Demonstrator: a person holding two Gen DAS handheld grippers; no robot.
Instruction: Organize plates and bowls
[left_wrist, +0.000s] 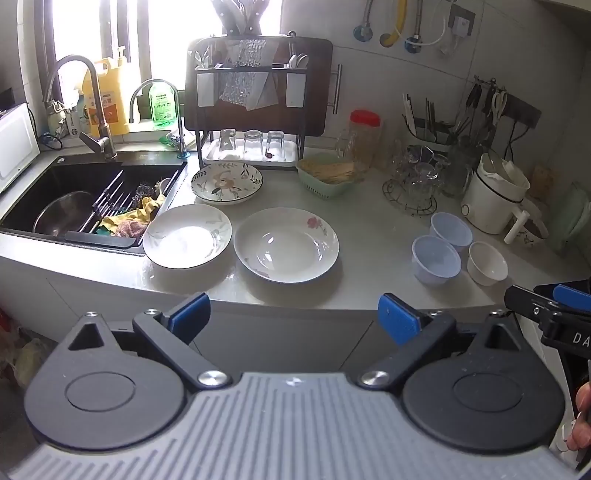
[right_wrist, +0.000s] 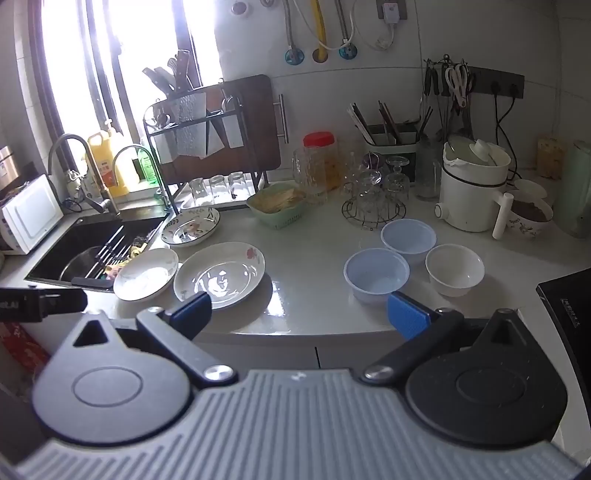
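Note:
Three plates lie on the white counter: a flowered deep plate (left_wrist: 226, 183) at the back, a white plate (left_wrist: 187, 236) by the sink, and a white plate with a pink flower (left_wrist: 286, 244) beside it. To the right stand two pale blue bowls (left_wrist: 436, 260) (left_wrist: 451, 229) and a white bowl (left_wrist: 487, 263). In the right wrist view the pink-flower plate (right_wrist: 219, 274), blue bowls (right_wrist: 376, 274) (right_wrist: 408, 236) and white bowl (right_wrist: 454, 270) show too. My left gripper (left_wrist: 295, 319) is open and empty, held before the counter's front edge. My right gripper (right_wrist: 299, 314) is open and empty, also off the counter edge.
A black sink (left_wrist: 88, 199) with a steel bowl and cloths lies left. A dish rack (left_wrist: 255, 147) with glasses stands at the back. A green basket (left_wrist: 325, 177), a glass stand (left_wrist: 413, 188) and a white cooker (left_wrist: 495, 195) line the back right.

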